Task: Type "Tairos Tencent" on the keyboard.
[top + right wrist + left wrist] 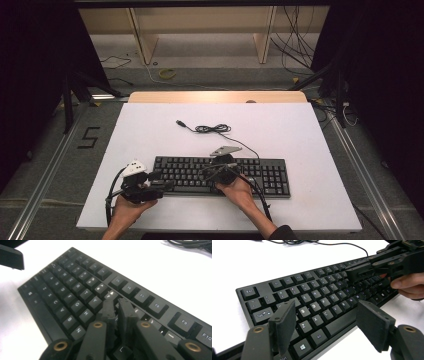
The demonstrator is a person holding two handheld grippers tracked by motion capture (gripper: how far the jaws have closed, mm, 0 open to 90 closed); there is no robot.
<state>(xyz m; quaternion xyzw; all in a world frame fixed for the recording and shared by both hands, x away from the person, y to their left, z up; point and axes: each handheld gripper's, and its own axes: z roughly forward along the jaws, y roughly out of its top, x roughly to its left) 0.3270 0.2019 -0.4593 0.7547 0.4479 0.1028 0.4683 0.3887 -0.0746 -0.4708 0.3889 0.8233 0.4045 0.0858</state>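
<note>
A black keyboard (270, 176) lies across the white table top, its cable (212, 129) coiled behind it. My left gripper (161, 182) stands open at the keyboard's left front corner; in the left gripper view its jaws (327, 312) stand wide over the Z, X, C keys (315, 320) with nothing between them. My right gripper (205, 172) points left over the middle keys. In the right gripper view its pads (117, 307) are almost together with only a thin slit, tips down among the keys near Y and H on the keyboard (75, 295). The left gripper view shows the right gripper (353, 273) low over the keyboard (324, 300).
The white table top (150, 130) has free room behind and on both sides of the keyboard. The USB plug (180, 122) lies loose at the cable's end. Metal rails and stand legs flank the table on the floor.
</note>
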